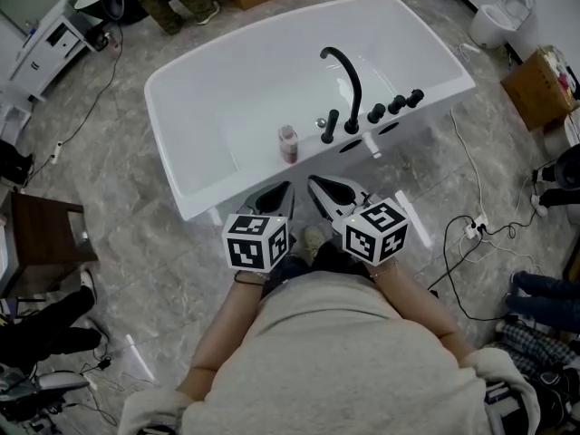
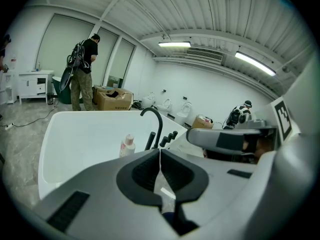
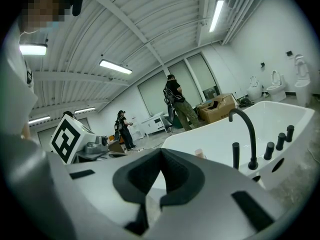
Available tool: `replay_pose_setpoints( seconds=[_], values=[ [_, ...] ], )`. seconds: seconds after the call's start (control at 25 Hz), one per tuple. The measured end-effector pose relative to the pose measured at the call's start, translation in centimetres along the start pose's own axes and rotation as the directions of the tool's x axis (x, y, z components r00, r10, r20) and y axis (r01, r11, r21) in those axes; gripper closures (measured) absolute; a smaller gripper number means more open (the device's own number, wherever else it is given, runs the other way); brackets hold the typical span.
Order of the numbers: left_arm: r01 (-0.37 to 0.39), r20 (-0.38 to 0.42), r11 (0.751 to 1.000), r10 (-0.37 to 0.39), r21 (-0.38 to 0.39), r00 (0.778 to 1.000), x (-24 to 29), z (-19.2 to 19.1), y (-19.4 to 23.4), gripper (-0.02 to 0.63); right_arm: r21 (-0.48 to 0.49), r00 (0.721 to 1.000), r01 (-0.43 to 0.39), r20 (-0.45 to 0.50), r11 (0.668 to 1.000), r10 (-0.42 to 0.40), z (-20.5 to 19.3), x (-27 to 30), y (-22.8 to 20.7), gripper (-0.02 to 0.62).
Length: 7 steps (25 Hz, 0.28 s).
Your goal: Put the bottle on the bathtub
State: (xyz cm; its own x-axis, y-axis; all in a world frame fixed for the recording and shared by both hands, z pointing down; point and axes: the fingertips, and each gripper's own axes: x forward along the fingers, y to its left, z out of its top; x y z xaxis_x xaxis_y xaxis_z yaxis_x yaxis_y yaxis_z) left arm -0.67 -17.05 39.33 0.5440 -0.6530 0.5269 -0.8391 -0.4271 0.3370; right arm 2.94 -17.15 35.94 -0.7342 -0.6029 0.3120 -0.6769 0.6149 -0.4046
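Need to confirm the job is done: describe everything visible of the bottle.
The bottle is small, pale pink with a white cap, plastic by its look. It stands upright on the near rim of the bathtub, beside the black faucet. Nothing else touches it; the left claw and right claw are shut, empty and held back from it.

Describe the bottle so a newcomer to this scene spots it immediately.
Find the big white bathtub in the middle of the head view, then the tall curved black tap on its near edge. Just left of the tap stands the bottle: small, upright and pale pinkish, unlike the black knobs beside it.
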Motion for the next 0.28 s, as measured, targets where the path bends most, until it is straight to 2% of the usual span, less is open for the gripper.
replay_pose_setpoints(
  seconds=[0.28],
  values=[
    [0.008,-0.003,1.000,-0.008,0.000,1.000,0.02,-0.54,-0.33,0.595,0.000,1.000,0.011,0.000,1.000,-0.011,-0.51,-0.11,-0.32,0.597]
  ],
)
